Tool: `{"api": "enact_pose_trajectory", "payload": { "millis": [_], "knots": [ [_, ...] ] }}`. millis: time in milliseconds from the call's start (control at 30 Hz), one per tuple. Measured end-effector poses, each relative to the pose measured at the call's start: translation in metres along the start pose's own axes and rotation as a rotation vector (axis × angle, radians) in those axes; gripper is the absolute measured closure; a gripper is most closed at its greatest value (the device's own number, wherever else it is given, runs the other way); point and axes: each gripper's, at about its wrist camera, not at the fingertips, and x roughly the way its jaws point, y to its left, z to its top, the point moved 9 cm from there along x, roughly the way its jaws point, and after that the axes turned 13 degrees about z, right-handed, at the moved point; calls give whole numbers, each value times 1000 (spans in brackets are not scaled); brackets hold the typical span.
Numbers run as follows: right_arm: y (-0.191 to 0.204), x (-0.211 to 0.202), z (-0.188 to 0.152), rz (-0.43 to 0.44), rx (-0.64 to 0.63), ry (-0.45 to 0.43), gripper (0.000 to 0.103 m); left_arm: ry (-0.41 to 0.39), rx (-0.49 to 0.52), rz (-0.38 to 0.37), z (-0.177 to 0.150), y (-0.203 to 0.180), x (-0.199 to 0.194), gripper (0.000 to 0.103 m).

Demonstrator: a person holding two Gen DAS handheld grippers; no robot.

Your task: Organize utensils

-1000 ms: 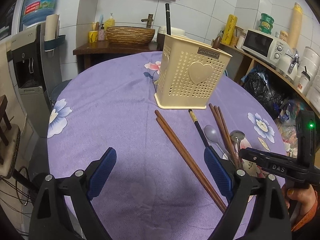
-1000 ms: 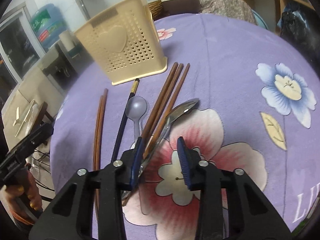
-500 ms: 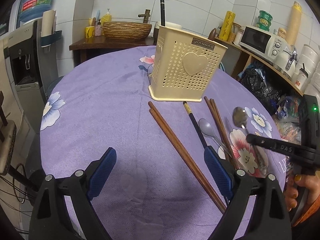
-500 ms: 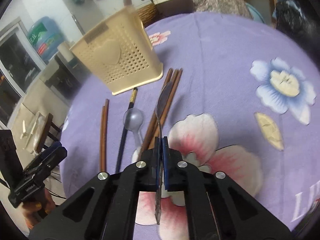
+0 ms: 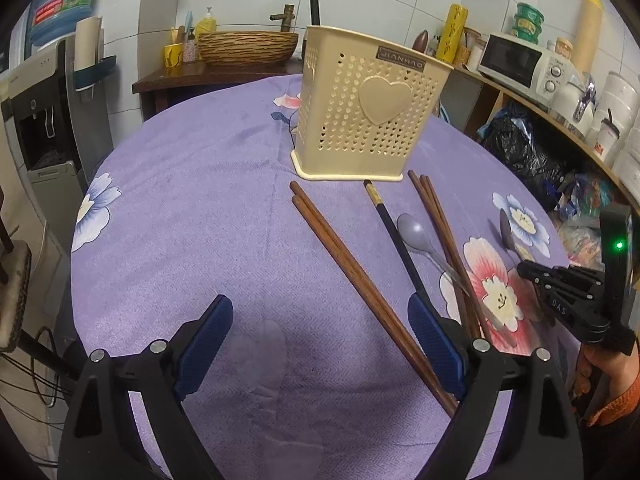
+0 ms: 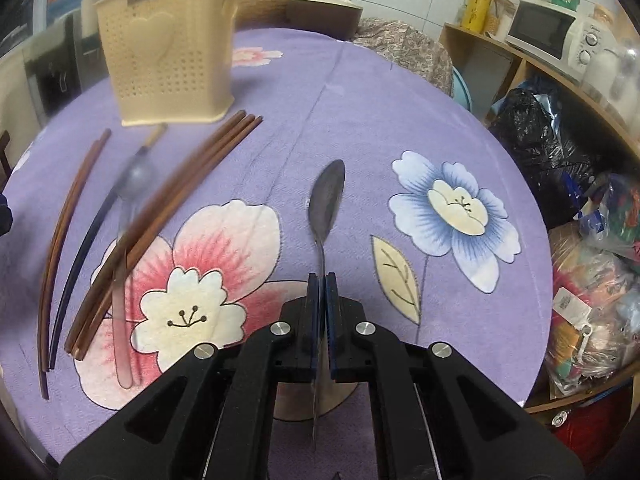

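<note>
The right gripper [image 6: 322, 280] pinches the metal spoon [image 6: 327, 196] by its handle — the bowl seems to hang just above the purple worktop [image 6: 360, 100]. The left gripper [image 5: 320, 344] is wide and holds nothing. Chopsticks [image 5: 352, 268] lie near the cream basket [image 5: 368, 112].

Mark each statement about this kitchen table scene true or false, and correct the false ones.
1. The right claw is shut on the metal spoon. True.
2. The left claw grips a chopstick. False: it is open and empty.
3. The cream holder lies tipped on its side. False: it stands upright.
4. The grey plastic spoon lies on the purple cloth among the chopsticks. True.
</note>
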Motion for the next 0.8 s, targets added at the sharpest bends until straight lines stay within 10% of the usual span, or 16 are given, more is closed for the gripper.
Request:
{"api": "enact_pose_trajectory", "payload": {
  "millis": [100,200,800],
  "knots": [
    [1,1,1,20,7,5,91,21,18,16,-2,-2,5,15],
    [6,-8,1,29,11,-17,39,35,45,42,-5,-7,10,16],
    [11,-28,3,117,99,-94,29,70,131,170,-15,-16,26,24]
  ]
}}
